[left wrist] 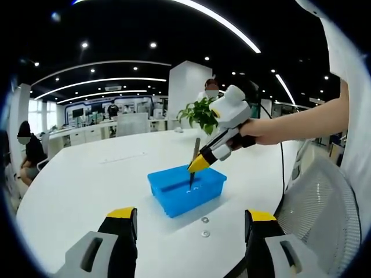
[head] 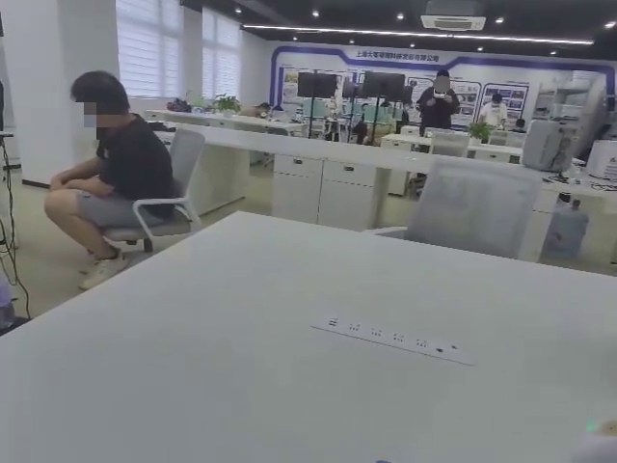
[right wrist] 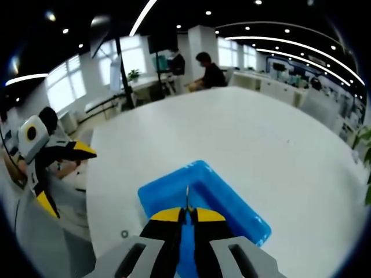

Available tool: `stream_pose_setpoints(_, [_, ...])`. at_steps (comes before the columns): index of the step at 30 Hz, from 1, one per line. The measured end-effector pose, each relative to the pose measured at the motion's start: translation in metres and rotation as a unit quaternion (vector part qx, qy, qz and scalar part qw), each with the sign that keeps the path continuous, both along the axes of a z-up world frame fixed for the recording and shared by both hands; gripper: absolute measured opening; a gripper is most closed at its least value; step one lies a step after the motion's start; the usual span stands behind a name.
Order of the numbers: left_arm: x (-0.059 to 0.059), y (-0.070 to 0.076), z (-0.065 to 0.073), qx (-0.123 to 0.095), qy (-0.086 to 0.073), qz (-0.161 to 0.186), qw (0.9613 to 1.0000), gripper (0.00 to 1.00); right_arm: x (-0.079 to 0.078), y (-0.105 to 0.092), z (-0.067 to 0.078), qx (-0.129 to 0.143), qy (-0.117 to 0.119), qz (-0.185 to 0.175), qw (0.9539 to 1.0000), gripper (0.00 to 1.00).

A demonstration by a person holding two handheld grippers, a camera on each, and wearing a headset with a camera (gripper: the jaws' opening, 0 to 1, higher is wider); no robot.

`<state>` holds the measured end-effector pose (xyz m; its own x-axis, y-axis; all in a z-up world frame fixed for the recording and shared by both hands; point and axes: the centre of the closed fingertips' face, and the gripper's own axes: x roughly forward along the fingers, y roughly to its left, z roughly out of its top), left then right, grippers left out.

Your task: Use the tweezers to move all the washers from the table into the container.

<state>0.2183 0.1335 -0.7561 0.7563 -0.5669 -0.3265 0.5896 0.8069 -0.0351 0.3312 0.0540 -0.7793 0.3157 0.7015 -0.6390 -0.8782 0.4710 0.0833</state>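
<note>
A blue container [left wrist: 185, 188] stands on the white table [left wrist: 87, 185] near its edge. In the left gripper view a hand holds my right gripper [left wrist: 201, 164] above it, shut on thin metal tweezers [left wrist: 193, 156] whose tips dip into the container. Two washers [left wrist: 205, 220] lie on the table just in front of the container. My left gripper [left wrist: 191, 231] is open and holds nothing, short of the washers. In the right gripper view my right gripper [right wrist: 186, 213] grips the tweezers [right wrist: 186, 198] over the container [right wrist: 223, 200]. One washer [right wrist: 124, 234] lies to its left, and the left gripper [right wrist: 65, 176] is at the far left.
The head view looks across the table [head: 241, 367] at a power socket strip [head: 395, 340]. A mesh chair [left wrist: 316, 202] stands at the table's edge. A potted plant [left wrist: 200, 113] sits at the far side. A person [head: 116, 174] sits on a chair beyond the table.
</note>
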Motion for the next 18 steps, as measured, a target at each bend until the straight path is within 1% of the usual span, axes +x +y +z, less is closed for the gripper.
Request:
stream_pose_setpoints(3, [0.000, 0.000, 0.000, 0.001, 0.000, -0.001, 1.0000, 0.76, -0.008, 0.002, 0.013, 0.014, -0.009, 0.007, 0.9998, 0.03])
stream_pose_setpoints(6, [0.000, -0.001, 0.001, 0.000, -0.002, -0.002, 1.0000, 0.77, -0.016, 0.005, 0.022, 0.023, -0.016, 0.016, 0.9995, 0.03])
stream_pose_setpoints(7, [-0.001, -0.001, 0.001, -0.001, -0.001, -0.002, 1.0000, 0.76, -0.021, 0.007, 0.026, 0.027, -0.020, 0.025, 0.9991, 0.03])
stream_pose_setpoints(10, [-0.001, -0.001, 0.000, 0.001, 0.000, -0.002, 1.0000, 0.76, -0.035, 0.009, 0.033, 0.028, -0.033, 0.047, 0.9980, 0.03])
stream_pose_setpoints(11, [-0.001, -0.001, 0.000, 0.001, 0.000, -0.002, 1.0000, 0.76, -0.042, 0.010, 0.035, 0.030, -0.033, 0.056, 0.9975, 0.03])
stream_pose_setpoints(13, [-0.001, -0.001, 0.000, 0.001, 0.002, -0.001, 1.0000, 0.76, -0.049, 0.011, 0.036, 0.029, -0.030, 0.065, 0.9970, 0.03])
stream_pose_setpoints(14, [-0.001, -0.001, 0.000, 0.001, 0.001, -0.002, 1.0000, 0.76, -0.056, 0.012, 0.034, 0.025, -0.027, 0.076, 0.9964, 0.03])
stream_pose_setpoints(15, [-0.001, -0.001, 0.000, 0.001, 0.001, -0.003, 1.0000, 0.76, -0.058, 0.013, 0.032, 0.023, -0.025, 0.081, 0.9962, 0.03])
stream_pose_setpoints(18, [-0.001, -0.002, -0.001, 0.003, 0.002, -0.005, 1.0000, 0.76, -0.066, 0.017, 0.022, 0.018, -0.012, 0.092, 0.9955, 0.03])
